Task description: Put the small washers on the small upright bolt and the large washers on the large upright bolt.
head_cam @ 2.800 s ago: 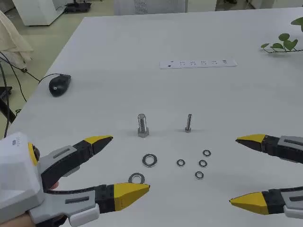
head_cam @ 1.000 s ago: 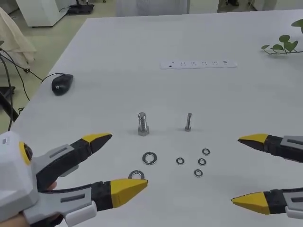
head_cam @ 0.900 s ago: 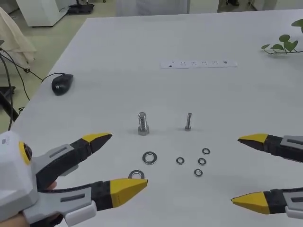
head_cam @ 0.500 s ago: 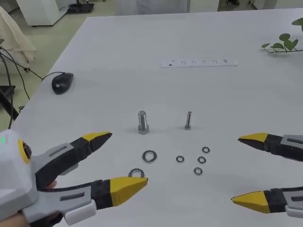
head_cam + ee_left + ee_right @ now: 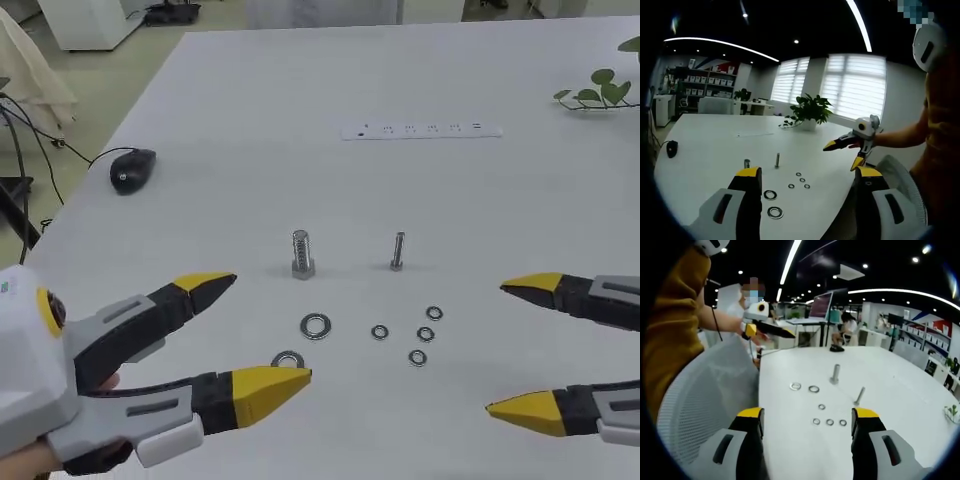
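Observation:
On the white table stand a large upright bolt (image 5: 302, 253) (image 5: 746, 163) (image 5: 835, 373) and, to its right, a small upright bolt (image 5: 398, 251) (image 5: 777, 160) (image 5: 858, 396). Two large washers (image 5: 315, 325) (image 5: 287, 360) (image 5: 770, 194) (image 5: 814, 389) lie flat in front of the large bolt. Several small washers (image 5: 425, 335) (image 5: 802, 180) (image 5: 830, 422) lie in front of the small bolt. My left gripper (image 5: 265, 330) (image 5: 809, 172) hovers open by the large washers, holding nothing. To the right of the small washers, my right gripper (image 5: 497, 348) (image 5: 807, 412) (image 5: 839, 157) is open and holds nothing.
A black mouse (image 5: 130, 168) sits at the far left, with cables (image 5: 30, 150) off the table's left edge. A white power strip (image 5: 420, 130) lies at the back, a plant (image 5: 600, 90) at the back right. A white mesh chair (image 5: 705, 405) stands at the near edge.

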`<state>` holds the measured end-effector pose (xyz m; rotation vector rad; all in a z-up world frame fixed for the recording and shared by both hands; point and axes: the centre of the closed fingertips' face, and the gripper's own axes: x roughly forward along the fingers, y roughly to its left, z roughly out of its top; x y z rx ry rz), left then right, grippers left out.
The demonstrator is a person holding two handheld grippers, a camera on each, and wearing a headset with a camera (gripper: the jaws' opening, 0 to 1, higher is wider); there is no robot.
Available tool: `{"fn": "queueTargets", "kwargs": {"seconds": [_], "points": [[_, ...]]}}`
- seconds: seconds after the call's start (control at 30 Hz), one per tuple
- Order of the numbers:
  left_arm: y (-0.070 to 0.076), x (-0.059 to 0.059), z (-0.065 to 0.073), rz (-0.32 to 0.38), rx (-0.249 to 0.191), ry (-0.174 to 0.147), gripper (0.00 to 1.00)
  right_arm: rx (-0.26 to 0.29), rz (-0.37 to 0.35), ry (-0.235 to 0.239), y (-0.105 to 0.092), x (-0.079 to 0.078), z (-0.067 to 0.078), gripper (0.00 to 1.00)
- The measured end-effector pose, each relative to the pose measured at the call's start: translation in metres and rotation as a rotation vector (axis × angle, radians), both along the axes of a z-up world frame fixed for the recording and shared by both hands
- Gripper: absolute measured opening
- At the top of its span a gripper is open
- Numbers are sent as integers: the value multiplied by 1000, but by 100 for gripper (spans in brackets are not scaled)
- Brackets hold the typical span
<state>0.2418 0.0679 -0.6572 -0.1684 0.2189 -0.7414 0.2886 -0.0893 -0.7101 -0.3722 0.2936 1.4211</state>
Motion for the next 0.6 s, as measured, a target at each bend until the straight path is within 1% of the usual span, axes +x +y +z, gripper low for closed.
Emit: {"fn": "queueTargets", "kwargs": {"seconds": [0.17, 0.4, 0.6], "points": [[0, -1, -4, -5, 6, 14, 75, -12, 4, 3, 1, 5, -2, 72], [2, -1, -5, -4, 1, 18, 75, -36, 20, 12, 7, 8, -6, 69], [2, 1, -4, -7, 3, 14, 74, -80, 47, 12, 10, 14, -10, 67]]}}
